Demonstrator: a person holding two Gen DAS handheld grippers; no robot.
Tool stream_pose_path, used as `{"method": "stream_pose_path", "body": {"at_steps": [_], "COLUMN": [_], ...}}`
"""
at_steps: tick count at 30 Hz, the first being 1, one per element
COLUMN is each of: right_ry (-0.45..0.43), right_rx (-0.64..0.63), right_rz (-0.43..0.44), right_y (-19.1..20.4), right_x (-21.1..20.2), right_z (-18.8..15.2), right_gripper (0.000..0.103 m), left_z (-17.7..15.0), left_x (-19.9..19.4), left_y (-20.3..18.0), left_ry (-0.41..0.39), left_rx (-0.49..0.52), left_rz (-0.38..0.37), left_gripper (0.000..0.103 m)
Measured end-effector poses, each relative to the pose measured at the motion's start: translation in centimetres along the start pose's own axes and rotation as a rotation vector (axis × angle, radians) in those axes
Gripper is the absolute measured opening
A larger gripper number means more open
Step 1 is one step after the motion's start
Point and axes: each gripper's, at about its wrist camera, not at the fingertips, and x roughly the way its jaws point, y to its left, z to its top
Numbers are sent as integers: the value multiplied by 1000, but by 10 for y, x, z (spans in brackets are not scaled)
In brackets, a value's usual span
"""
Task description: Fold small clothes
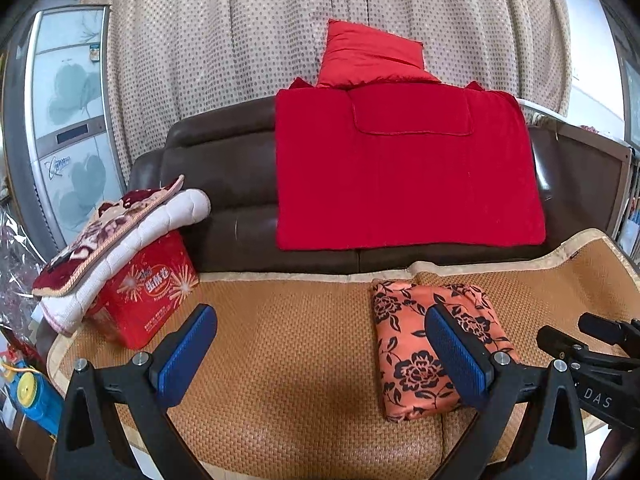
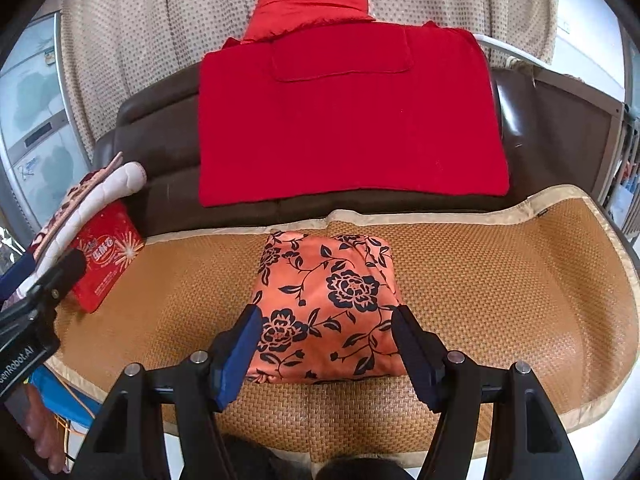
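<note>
Folded orange floral cloth bundle (image 2: 326, 300) lies lengthwise just ahead between the spread, empty right claw (image 2: 326, 344); left claw (image 1: 320, 356), also spread, stands farther off.

Orange cloth (image 2: 326, 300) with black flowers; tan woven mat (image 2: 500, 280); red blanket (image 2: 352, 120).

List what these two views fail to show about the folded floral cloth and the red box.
- Floral cloth: left wrist view, right side behind a blue pad of the left tongs.
- Cloth's underside, inner folds: hidden, both views.
- Red box: right wrist view, top under a quilted pad; print unreadable.
</note>
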Motion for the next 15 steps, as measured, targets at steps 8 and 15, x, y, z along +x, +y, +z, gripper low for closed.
{"method": "stream_pose_path", "body": {"at_steps": [8, 15], "right_ry": [-26, -19], "right_rx": [-63, -76], "right_rz": [-23, -30], "right_y": [17, 26], "right_x": [-25, -23], "right_z": [-6, -3], "right_gripper": [71, 71], "left_z": [-3, -4], "left_x": [-15, -7], "left_y": [13, 21], "left_ry": [-21, -6], "left_rx": [-38, -45], "left_rz": [-7, -9], "left_gripper": [103, 103]}}
